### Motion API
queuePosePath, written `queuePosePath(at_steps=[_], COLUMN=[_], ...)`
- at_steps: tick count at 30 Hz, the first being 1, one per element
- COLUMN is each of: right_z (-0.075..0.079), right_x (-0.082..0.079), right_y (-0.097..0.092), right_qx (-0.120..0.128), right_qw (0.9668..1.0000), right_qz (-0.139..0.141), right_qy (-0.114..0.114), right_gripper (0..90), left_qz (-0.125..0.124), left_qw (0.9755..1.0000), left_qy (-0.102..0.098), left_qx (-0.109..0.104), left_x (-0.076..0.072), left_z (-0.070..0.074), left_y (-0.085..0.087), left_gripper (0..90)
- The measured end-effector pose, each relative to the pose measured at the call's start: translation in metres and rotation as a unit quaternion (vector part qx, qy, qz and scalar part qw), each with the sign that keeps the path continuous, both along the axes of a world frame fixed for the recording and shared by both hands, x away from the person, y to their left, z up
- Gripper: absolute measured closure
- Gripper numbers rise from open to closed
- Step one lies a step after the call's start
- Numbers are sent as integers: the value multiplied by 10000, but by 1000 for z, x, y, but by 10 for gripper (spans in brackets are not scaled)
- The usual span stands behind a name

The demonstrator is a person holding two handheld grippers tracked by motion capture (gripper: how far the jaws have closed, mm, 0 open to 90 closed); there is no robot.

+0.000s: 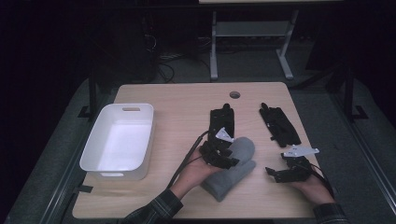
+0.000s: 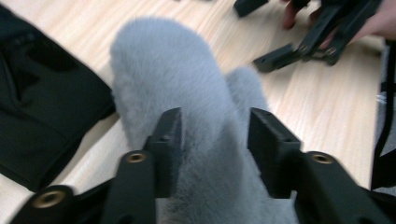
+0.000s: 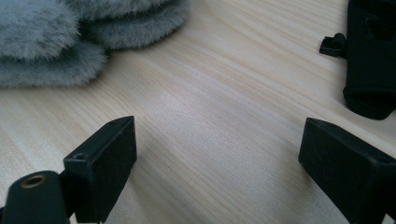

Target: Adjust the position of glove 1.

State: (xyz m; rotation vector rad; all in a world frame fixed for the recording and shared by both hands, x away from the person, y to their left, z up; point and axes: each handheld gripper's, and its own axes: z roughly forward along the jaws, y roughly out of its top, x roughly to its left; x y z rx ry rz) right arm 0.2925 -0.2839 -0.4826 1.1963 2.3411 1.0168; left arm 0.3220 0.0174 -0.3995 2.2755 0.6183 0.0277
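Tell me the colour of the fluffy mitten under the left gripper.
Grey; the mitten shows best in the left gripper view.

We hold our left hand-held gripper [image 1: 223,148] directly over the grey mitten [image 1: 232,169], our landmark here, with the left hand [image 1: 195,171] and plaid-sleeved forearm reaching in from the near side of it. In the left gripper view its jaws stand partly apart astride the mitten's fur, the pads not pressing in. Our right hand-held gripper [image 1: 280,173] lies low over the surface just to the right of the mitten, pointing toward it, with our right hand [image 1: 314,186] gripping its body from behind. Its jaws are spread wide with nothing between them.
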Motion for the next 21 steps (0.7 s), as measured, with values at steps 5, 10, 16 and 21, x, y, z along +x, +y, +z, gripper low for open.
queuePosePath(at_steps=[5,10,16,21], right_z=[0,0,0,0], right_x=[0,0,0,0], right_y=[0,0,0,0], right_qx=[-1,-1,-4,-2], right_qw=[10000,10000,10000,10000], right_qz=[1,-2,-3,-1], right_qy=[-1,0,-3,0], right_gripper=[110,110,110,110], left_qz=[54,148,116,36], left_qw=[10000,9996,9993,9998], left_qy=[41,130,117,170], left_qx=[-41,-215,-335,-115], left_x=[4,13,24,28], left_z=[0,-7,-15,-28], left_y=[14,24,19,10], left_gripper=[386,272,182,167])
